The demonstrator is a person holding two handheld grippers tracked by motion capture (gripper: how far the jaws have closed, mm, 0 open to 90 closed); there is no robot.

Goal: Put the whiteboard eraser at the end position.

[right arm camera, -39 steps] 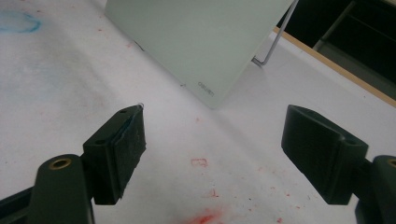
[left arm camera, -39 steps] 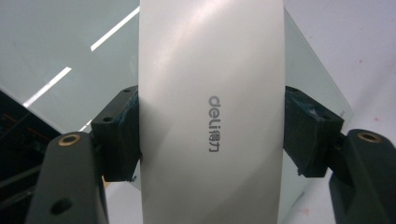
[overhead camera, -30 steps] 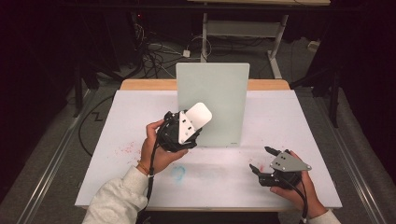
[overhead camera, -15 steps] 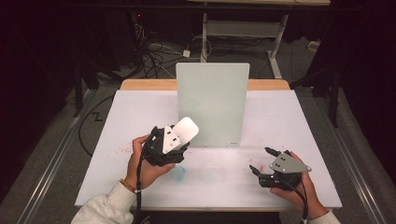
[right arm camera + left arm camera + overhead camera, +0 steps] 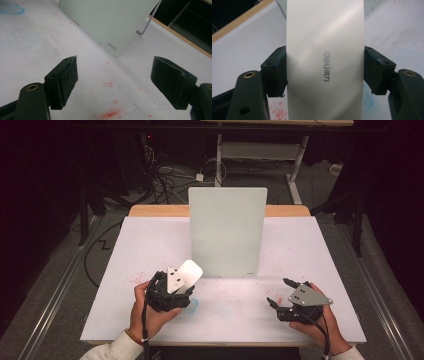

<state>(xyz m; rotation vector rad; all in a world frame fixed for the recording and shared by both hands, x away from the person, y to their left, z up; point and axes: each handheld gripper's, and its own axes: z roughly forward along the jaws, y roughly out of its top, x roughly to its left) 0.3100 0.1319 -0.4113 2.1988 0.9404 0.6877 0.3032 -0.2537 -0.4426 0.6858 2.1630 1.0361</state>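
The left gripper (image 5: 172, 292) sits near the front left of the table (image 5: 150, 245), held in the person's left hand (image 5: 147, 312), and its jaws are clamped on a white eraser (image 5: 189, 271). In the high view the eraser sticks up and forward out of the gripper, tilted toward the board (image 5: 227, 232), its rounded end close to the board's lower left corner; whether the two touch cannot be told. In the left gripper view the eraser (image 5: 325, 60) runs straight up between the two black jaws, each pad pressed flat against one long edge, and grey lettering shows on its smooth face. A blue smudge (image 5: 192, 304) lies on the table just beside this gripper, with red specks (image 5: 131, 280) to its left. The right gripper (image 5: 285, 295) rests at the front right, well apart from the eraser, held in the right hand (image 5: 320, 327); its jaws stand wide open with nothing between them. The right gripper view looks across the table at the board (image 5: 110, 22), which stands upright and leans on a wire stand (image 5: 147, 23), with red marks (image 5: 110, 113) on the surface near the jaws.
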